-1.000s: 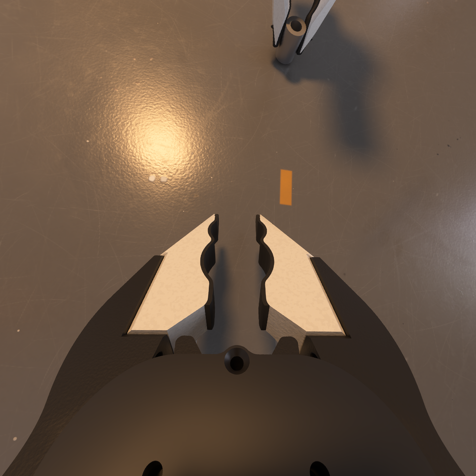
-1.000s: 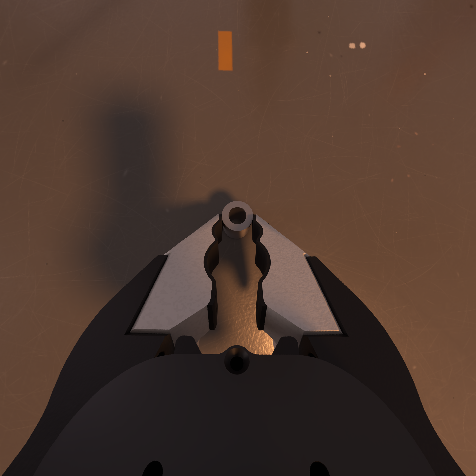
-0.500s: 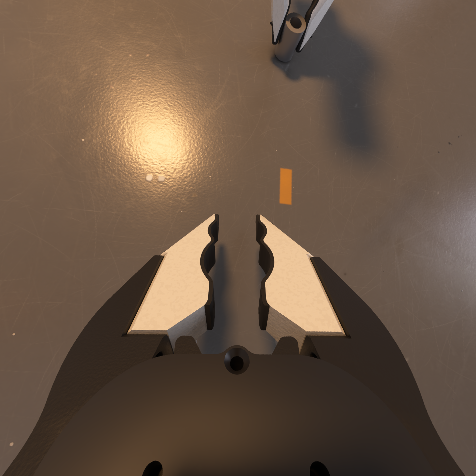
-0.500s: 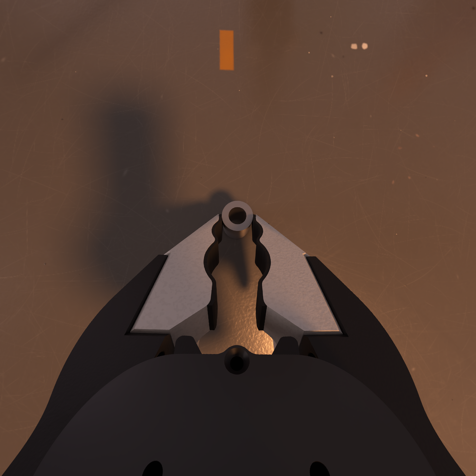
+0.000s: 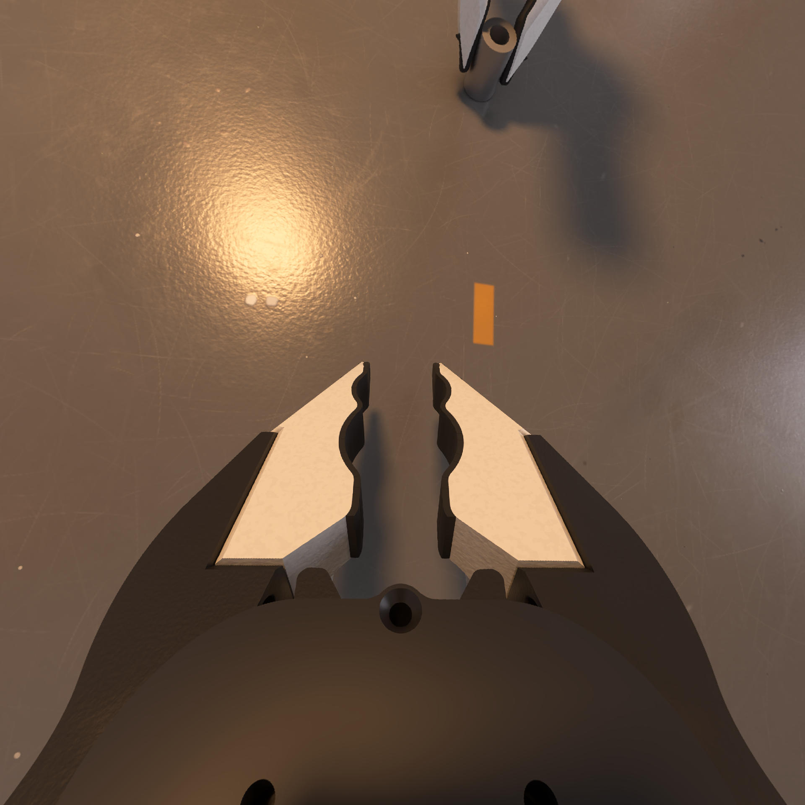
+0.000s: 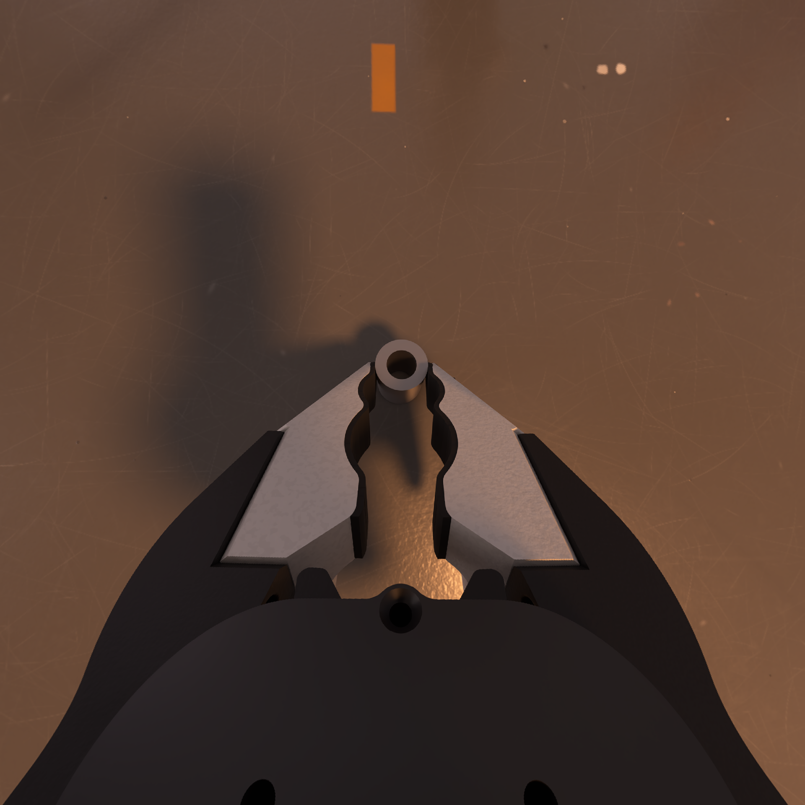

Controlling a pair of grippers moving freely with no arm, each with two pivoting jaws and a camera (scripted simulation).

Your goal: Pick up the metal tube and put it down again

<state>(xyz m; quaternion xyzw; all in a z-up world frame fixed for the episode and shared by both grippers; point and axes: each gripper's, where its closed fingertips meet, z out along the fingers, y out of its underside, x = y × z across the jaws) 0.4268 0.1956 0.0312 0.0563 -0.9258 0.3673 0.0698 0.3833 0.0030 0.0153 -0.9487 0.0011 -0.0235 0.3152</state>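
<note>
The metal tube [image 6: 400, 392] is a short grey cylinder with an open bore. It stands upright between the tips of my right gripper [image 6: 400, 368], which is shut on it. In the left wrist view the tube [image 5: 479, 87] shows at the top right, held by the right gripper [image 5: 484, 75]. Its foot is at or just above the surface, and its shadow joins it there. My left gripper [image 5: 400, 368] is open and empty, low over the surface and well short of the tube.
A small orange rectangle [image 5: 483, 313] lies flat on the scratched brown surface [image 5: 130, 392] between the two grippers; it also shows in the right wrist view [image 6: 383, 77]. Two small white specks [image 5: 261, 299] lie beside a bright glare patch.
The surface marks in the right wrist view have spread slightly outward, so the right gripper with the tube has come a little lower. The left gripper has barely moved.
</note>
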